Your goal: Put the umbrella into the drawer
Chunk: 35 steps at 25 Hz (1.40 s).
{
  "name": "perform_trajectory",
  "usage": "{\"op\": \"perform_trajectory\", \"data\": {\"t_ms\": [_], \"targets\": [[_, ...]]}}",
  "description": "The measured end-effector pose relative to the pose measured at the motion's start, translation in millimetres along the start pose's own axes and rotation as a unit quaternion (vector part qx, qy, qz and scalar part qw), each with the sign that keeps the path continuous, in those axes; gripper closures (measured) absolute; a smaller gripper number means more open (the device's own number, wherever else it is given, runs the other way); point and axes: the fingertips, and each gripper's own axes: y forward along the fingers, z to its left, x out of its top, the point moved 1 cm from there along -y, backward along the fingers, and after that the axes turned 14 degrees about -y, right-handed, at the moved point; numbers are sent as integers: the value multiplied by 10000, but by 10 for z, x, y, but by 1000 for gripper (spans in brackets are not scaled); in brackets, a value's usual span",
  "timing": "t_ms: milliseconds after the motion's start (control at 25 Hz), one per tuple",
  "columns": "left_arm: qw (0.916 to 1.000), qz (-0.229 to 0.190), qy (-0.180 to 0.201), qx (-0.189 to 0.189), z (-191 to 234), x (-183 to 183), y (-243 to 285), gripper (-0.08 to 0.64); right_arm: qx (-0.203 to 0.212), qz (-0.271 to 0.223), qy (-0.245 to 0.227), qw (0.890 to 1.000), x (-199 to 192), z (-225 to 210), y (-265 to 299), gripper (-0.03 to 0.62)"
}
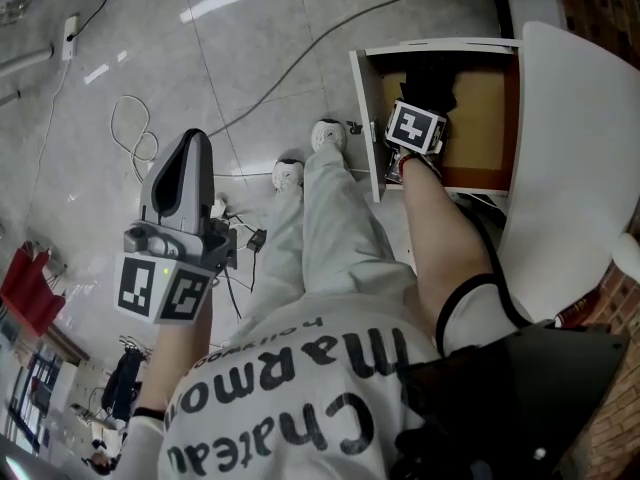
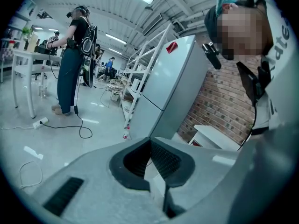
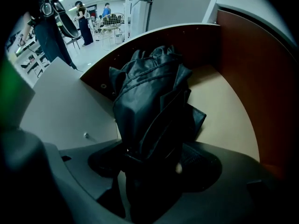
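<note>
Our right arm reaches toward the upper right of the head view, with the right gripper [image 1: 421,108] pointing steeply down into the open drawer [image 1: 365,118]. Only its own view shows the fingers spread wide around the folded black umbrella [image 3: 149,101], which rests inside the drawer. The left gripper [image 1: 188,153] hangs at mid-left above the floor, and its view shows the fingers together with nothing between them.

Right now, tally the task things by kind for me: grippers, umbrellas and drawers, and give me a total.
Grippers: 2, the left gripper and the right gripper
Umbrellas: 1, the black umbrella, folded, lying in the drawer
Drawers: 1, the open drawer
Total: 4
</note>
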Motion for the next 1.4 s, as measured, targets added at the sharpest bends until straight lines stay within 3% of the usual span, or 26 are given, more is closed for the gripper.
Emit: {"op": "perform_trajectory", "data": {"t_ms": [400, 920, 1160, 1400], "targets": [[10000, -40, -64, -57, -114, 214, 214, 545, 180, 375, 616, 9972, -9, -47, 55, 288], [9995, -257, -46, -194, -386, 455, 326, 545, 830, 608, -212, 9945, -11, -4, -50, 288], [9983, -420, 52, -393, -527, 631, 283, 545, 1027, 506, 107, 9934, 120, -62, -183, 288], [9956, -598, 168, -708, -734, 727, -18, 545, 955, 119, -98, 9953, 180, -147, -569, 288]]}}
